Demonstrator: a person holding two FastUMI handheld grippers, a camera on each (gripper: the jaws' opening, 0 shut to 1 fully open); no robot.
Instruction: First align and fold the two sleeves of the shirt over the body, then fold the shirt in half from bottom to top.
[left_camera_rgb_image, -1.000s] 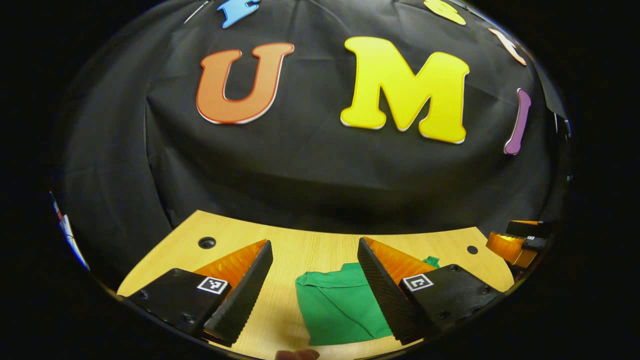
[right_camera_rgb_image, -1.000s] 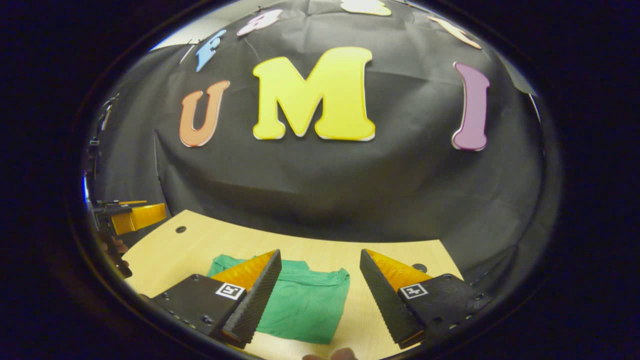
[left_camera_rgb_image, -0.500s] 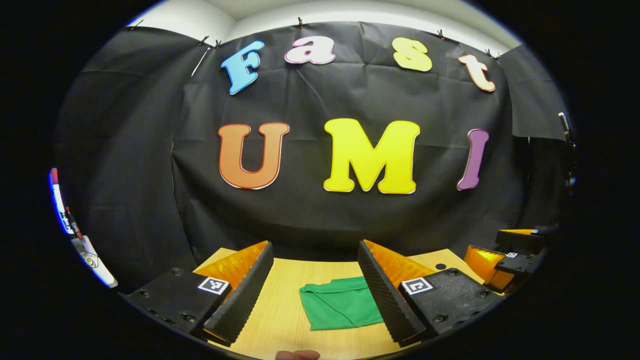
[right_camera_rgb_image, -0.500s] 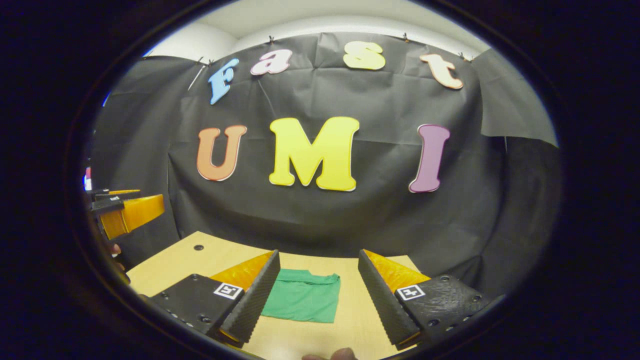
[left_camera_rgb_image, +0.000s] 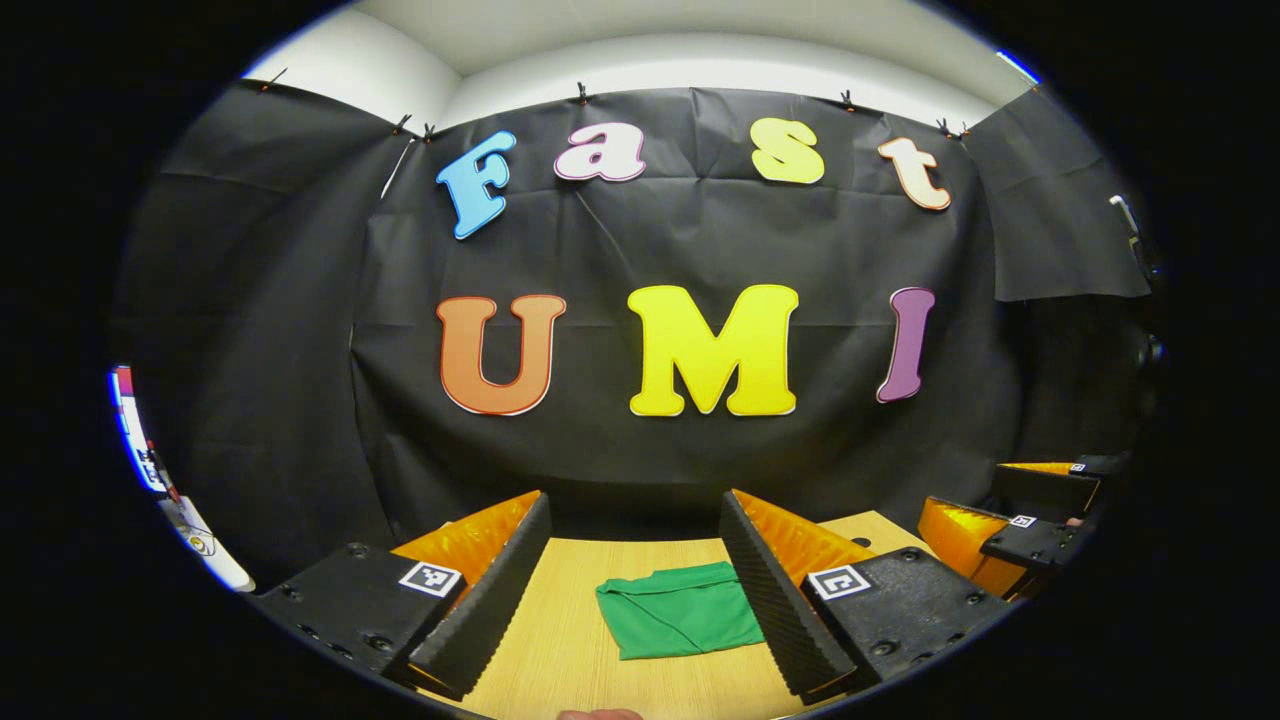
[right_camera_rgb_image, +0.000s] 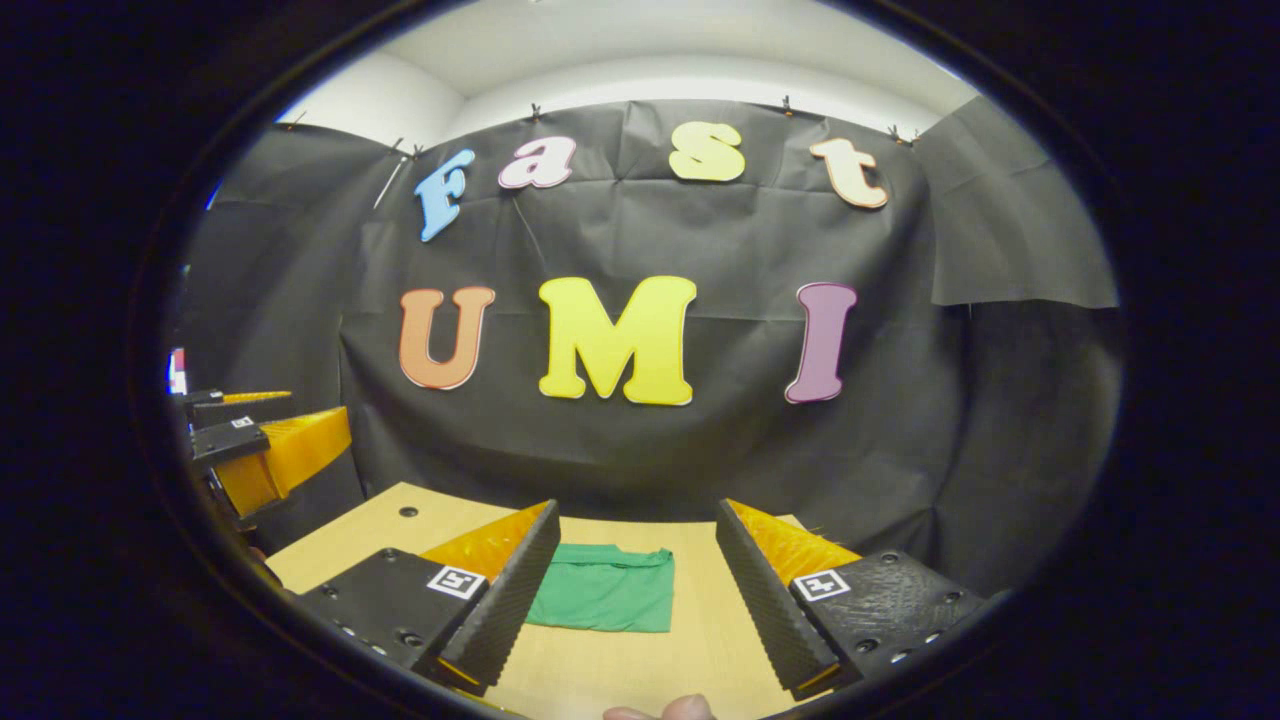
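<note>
With shirt (left_camera_rgb_image: 680, 621) folded small on table (left_camera_rgb_image: 560, 660), lying ahead between both grippers' spread, empty fingers; nearer neither.

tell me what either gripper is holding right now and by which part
Nothing is held. The left gripper and right gripper are both open above the table, and the folded green shirt lies free.

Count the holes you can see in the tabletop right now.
2. One hole near the table's far-left corner; one at its far right, behind the left gripper's finger. Others may be hidden.
</note>
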